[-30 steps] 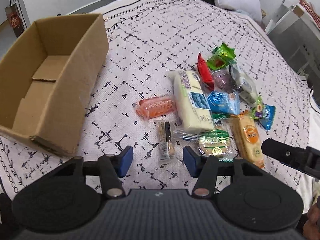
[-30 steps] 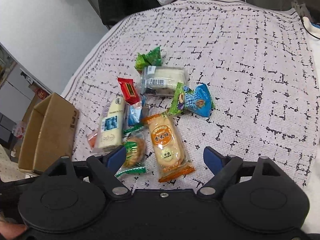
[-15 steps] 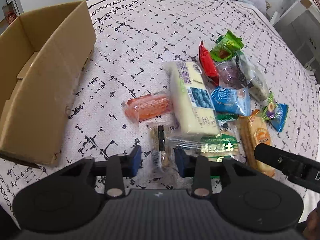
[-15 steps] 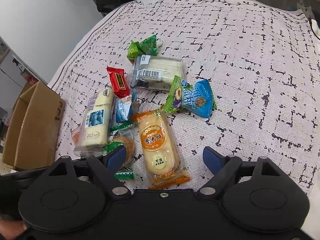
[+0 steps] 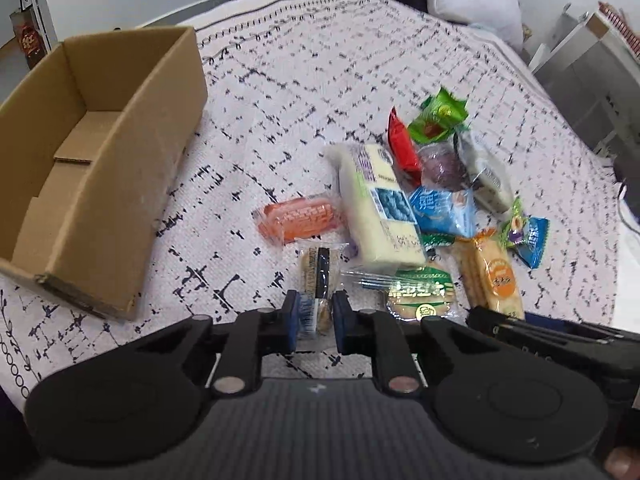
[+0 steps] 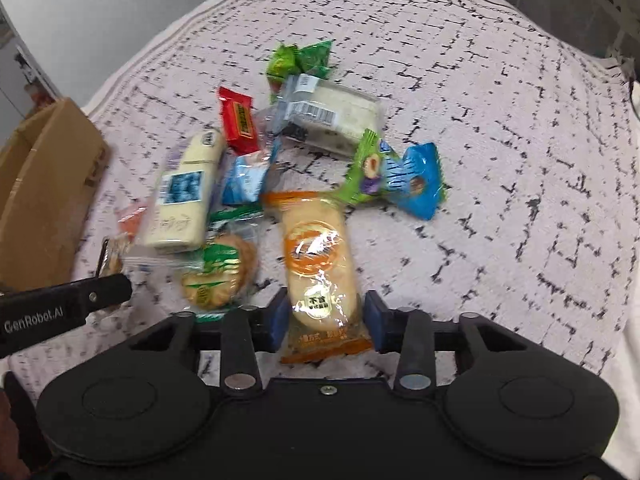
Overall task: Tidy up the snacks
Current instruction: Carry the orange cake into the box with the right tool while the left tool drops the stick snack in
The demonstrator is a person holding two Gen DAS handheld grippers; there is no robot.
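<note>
Two handheld grippers work over a patterned bedspread (image 5: 320, 80) strewn with wrapped snacks. The left gripper (image 5: 314, 320) has just closed and pinches the near end of a small clear-wrapped biscuit bar (image 5: 320, 268). The right gripper (image 6: 325, 322) has just been closing, its blue pads against the sides of an orange-labelled cake packet (image 6: 318, 264). In the left view, an open cardboard box (image 5: 120, 184) sits at ten o'clock; the snack pile (image 5: 420, 200) lies toward two o'clock.
</note>
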